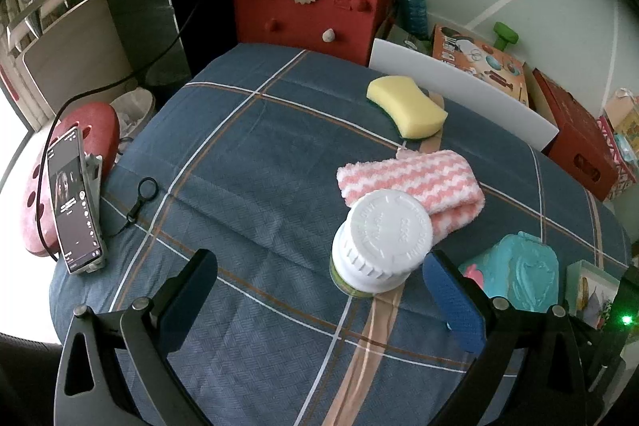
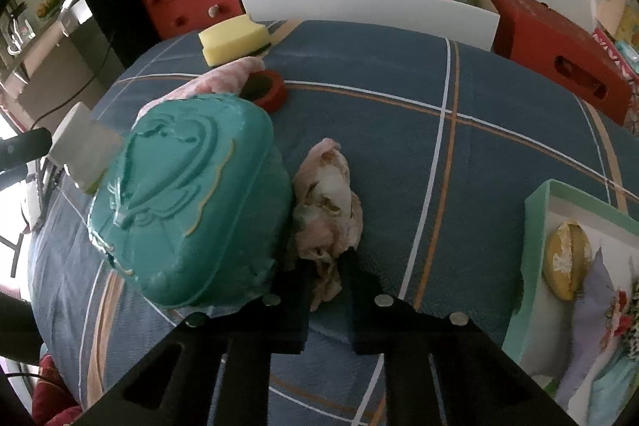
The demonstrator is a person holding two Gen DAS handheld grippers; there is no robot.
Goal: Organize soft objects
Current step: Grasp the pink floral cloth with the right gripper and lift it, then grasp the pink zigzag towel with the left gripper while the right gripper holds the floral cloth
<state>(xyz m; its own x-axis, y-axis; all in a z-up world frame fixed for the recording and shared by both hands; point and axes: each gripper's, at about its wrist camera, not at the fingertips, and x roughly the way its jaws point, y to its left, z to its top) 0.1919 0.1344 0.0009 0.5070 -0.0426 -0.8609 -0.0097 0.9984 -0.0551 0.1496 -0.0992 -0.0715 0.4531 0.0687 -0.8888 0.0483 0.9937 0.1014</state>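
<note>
In the left wrist view my left gripper (image 1: pixel 319 290) is open and empty above the plaid blue cloth, just in front of a white-capped bottle (image 1: pixel 381 240). Behind the bottle lies a folded pink-and-white striped towel (image 1: pixel 415 182), and farther back a yellow sponge (image 1: pixel 407 106). In the right wrist view my right gripper (image 2: pixel 325 282) is shut on a crumpled pale pink patterned cloth (image 2: pixel 327 202), which lies beside a teal plastic case (image 2: pixel 187 202). The sponge (image 2: pixel 233 44) and towel (image 2: pixel 223 78) show at the back.
A green-rimmed tray (image 2: pixel 535 226) at the right holds soft items, among them a yellow piece (image 2: pixel 567 258). A red tape roll (image 2: pixel 265 88) lies mid-table. A red felt bag (image 1: pixel 311 6), a white board (image 1: pixel 459 90), boxes and a phone on a stand (image 1: pixel 74 202) surround the table.
</note>
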